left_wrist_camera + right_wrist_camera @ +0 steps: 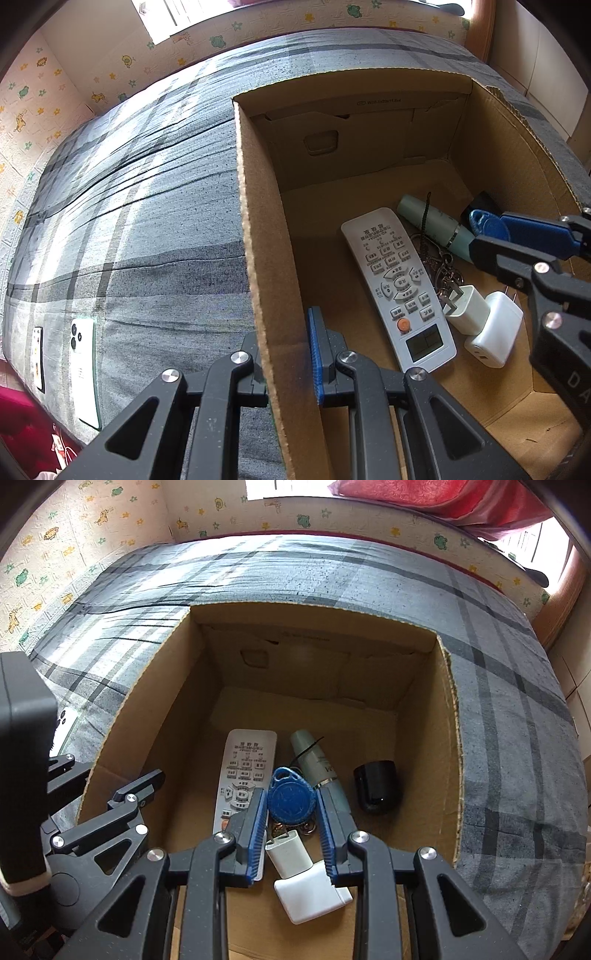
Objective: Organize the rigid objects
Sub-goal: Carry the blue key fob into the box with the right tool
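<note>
An open cardboard box (pixel 258 229) stands on the bed. My left gripper (pixel 286 354) is shut on the box's left wall, one finger outside and one inside. My right gripper (pixel 291 794) is inside the box and shut on a round blue key fob (pixel 291 806); from the left wrist view it (pixel 487 232) reaches in from the right with the fob (pixel 491 226). On the box floor below lie a white remote (pixel 243 771), a pale green tube (pixel 314 760), a key ring (pixel 443 266), two white chargers (pixel 310 893) and a black round object (pixel 378 786).
The box (pixel 448 738) sits on a grey plaid bedspread (pixel 147 221). Two white phones (pixel 85 369) lie on the bed left of the box near its edge. Patterned wall panels (pixel 74 535) border the bed at the back, and a red pillow (pixel 443 494) lies at the far right.
</note>
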